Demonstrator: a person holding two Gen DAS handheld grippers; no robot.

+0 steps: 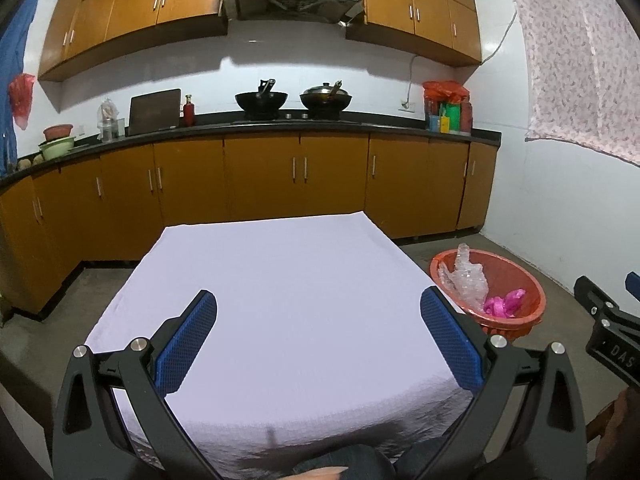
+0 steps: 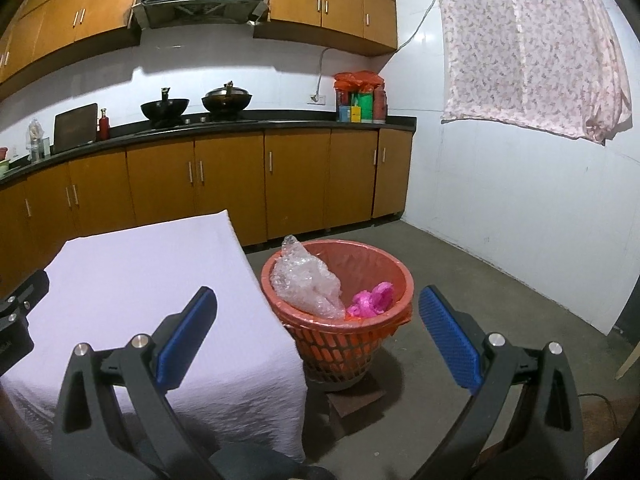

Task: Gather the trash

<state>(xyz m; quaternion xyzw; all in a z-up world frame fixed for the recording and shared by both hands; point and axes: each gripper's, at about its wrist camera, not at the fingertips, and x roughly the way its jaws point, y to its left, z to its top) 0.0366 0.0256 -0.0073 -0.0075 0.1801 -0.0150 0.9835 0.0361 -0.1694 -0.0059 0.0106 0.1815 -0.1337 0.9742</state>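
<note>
Right wrist view: wide-spread empty fingers [image 2: 448, 336] (left fingers [image 1: 188, 336] likewise) over white-clothed table [image 2: 132, 272], orange basket [image 2: 384, 276] beside.

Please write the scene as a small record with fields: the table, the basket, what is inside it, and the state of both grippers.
table: covered by a white cloth, nothing lying on the visible top
basket: orange plastic basket on the floor, beside the table's right edge
basket contents: crumpled clear plastic wrap and a pink plastic piece
left hand-held gripper: open, holds nothing, over the table
right hand-held gripper: open, holds nothing, pointing toward the basket
trash left on table: none visible
</note>
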